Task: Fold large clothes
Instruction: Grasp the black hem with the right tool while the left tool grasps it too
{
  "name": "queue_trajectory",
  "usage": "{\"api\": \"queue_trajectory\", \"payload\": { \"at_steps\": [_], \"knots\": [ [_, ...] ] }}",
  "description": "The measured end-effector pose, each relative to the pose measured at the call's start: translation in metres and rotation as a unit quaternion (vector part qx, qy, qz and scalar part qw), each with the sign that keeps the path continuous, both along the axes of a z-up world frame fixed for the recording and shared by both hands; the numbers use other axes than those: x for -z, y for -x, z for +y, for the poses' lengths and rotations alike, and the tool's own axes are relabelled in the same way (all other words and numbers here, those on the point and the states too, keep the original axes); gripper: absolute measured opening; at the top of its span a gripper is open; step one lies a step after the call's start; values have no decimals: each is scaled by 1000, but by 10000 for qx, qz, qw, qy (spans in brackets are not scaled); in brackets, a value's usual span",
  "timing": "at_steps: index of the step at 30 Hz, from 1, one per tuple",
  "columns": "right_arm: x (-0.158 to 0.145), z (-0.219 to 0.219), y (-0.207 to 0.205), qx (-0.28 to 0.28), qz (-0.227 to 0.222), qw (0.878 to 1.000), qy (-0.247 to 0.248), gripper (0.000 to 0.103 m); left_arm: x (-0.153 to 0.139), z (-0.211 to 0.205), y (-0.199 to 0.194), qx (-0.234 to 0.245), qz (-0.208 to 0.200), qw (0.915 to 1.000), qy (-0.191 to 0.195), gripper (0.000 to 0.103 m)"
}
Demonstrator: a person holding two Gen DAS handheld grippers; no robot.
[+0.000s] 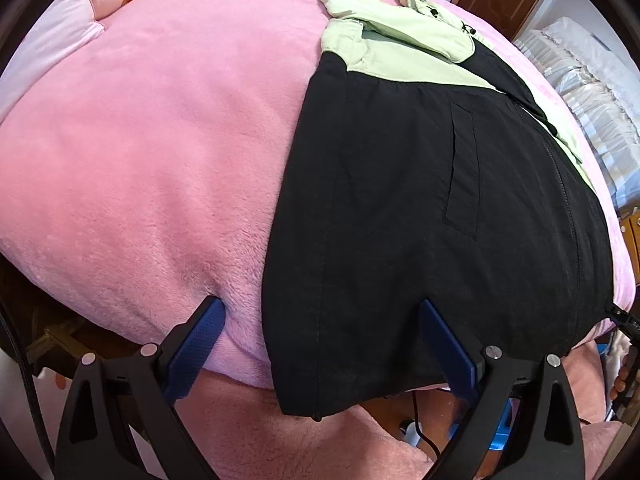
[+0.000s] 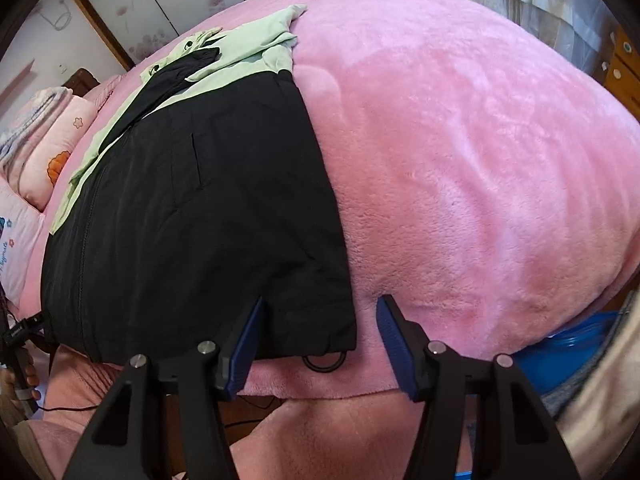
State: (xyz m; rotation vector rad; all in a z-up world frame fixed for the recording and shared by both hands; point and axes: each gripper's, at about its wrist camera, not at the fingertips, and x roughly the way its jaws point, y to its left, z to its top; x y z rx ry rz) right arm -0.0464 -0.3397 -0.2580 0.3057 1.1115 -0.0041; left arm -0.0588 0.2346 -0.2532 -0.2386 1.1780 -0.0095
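Jaws of both the left gripper (image 1: pixel 320 344) and right gripper (image 2: pixel 320 340) stood apart astride the jacket (image 1: pixel 420 220) hem corners, best pinched evenly before lifting.

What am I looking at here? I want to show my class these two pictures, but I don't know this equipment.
A person holds a two-finger tool in each hand, and each tool has a wide-angle camera looking along its fingers. One picture comes from the left gripper, the other from the right gripper. Both look over a bed with a pink blanket. A black and pale green jacket lies flat on it, its hem at the near edge. Both grippers are open, each straddling a bottom corner of the jacket. Nothing is gripped yet. Pillows lie at the far side.
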Motion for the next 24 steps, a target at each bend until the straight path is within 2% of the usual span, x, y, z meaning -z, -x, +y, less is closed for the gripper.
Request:
{"api": "queue_trajectory", "payload": {
  "at_steps": [2,4,5,7,12,14,18,19,20,21,22,23,24],
  "knots": [
    [2,1,0,-36,1,10000,-40,58,1,1,1,32,-6,10000,63,90],
    [3,2,-1,-100,1,9999,-122,51,2,3,2,54,3,9999,125,81],
    [2,2,-2,-158,2,9997,-193,43,1,4,3,64,-12,9999,135,74],
    [1,4,-3,-198,6,9997,-119,42,1,4,3,71,-14,9998,162,67],
    [4,2,-3,-179,34,9997,-179,43,3,2,2,101,49,9998,133,67],
    [5,4,-4,-182,36,9998,-97,43,5,-2,1,138,80,9999,66,72],
    [9,12,-9,-222,73,9997,57,45,8,-12,-2,237,148,9995,-121,72],
    [10,14,-10,-235,88,9996,91,45,8,-15,-3,260,176,9994,-169,67],
    [11,16,-10,-245,102,9996,126,44,7,-18,-3,295,200,9991,-219,52],
    [10,17,-10,-258,112,9994,176,43,6,-25,-6,343,239,9986,-321,46],
    [10,19,-11,-284,120,9992,248,43,4,-29,-6,378,253,9981,-425,30],
    [9,22,-11,-306,125,9990,300,38,2,-35,-7,437,258,9974,-504,11],
    [7,26,-11,-353,114,9983,439,32,-1,-40,-8,484,280,9967,-584,10]
  ]
}}
